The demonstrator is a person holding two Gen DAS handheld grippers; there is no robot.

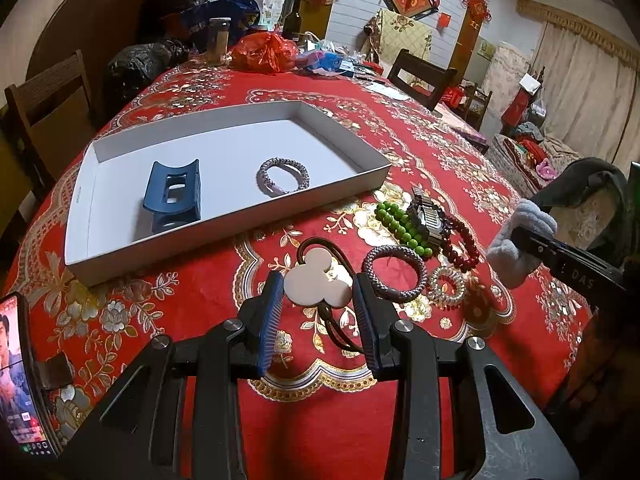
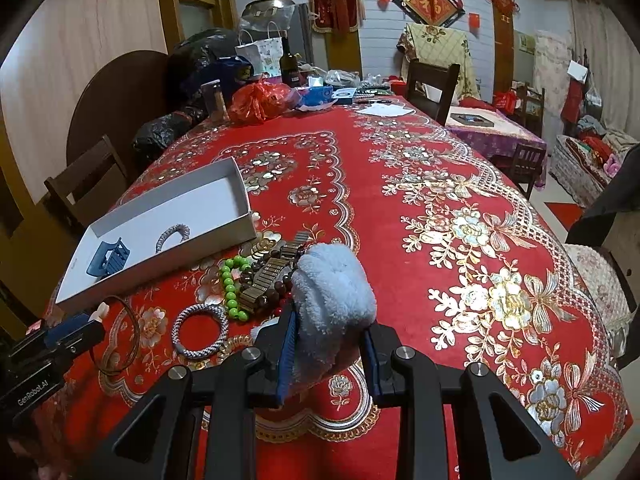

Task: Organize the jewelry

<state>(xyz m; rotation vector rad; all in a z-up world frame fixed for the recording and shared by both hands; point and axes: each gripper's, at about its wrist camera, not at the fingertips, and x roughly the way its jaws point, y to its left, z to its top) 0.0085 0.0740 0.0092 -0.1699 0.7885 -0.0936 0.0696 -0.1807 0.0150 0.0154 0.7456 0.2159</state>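
Note:
My left gripper [image 1: 318, 286] is shut on a white mouse-head hair tie [image 1: 316, 280], whose brown cord [image 1: 340, 332] trails down to the red tablecloth. My right gripper [image 2: 331, 320] is shut on a fluffy pale-blue scrunchie [image 2: 334, 292], held just right of the jewelry pile. A white tray [image 1: 224, 140] holds a blue claw clip [image 1: 172, 196] and a grey braided band [image 1: 282, 178]. Loose on the cloth lie green beads [image 1: 400, 224], a metal-band watch [image 1: 428, 216], dark red beads [image 1: 460, 248], another grey braided band [image 1: 394, 278] and a clear spiral tie [image 1: 448, 286].
A phone [image 1: 16, 376] stands propped at the near left table edge with its screen lit. At the far end are a red plastic bag [image 1: 264, 52], a dark bottle [image 1: 294, 16] and black bags. Wooden chairs [image 2: 434, 88] stand around the table.

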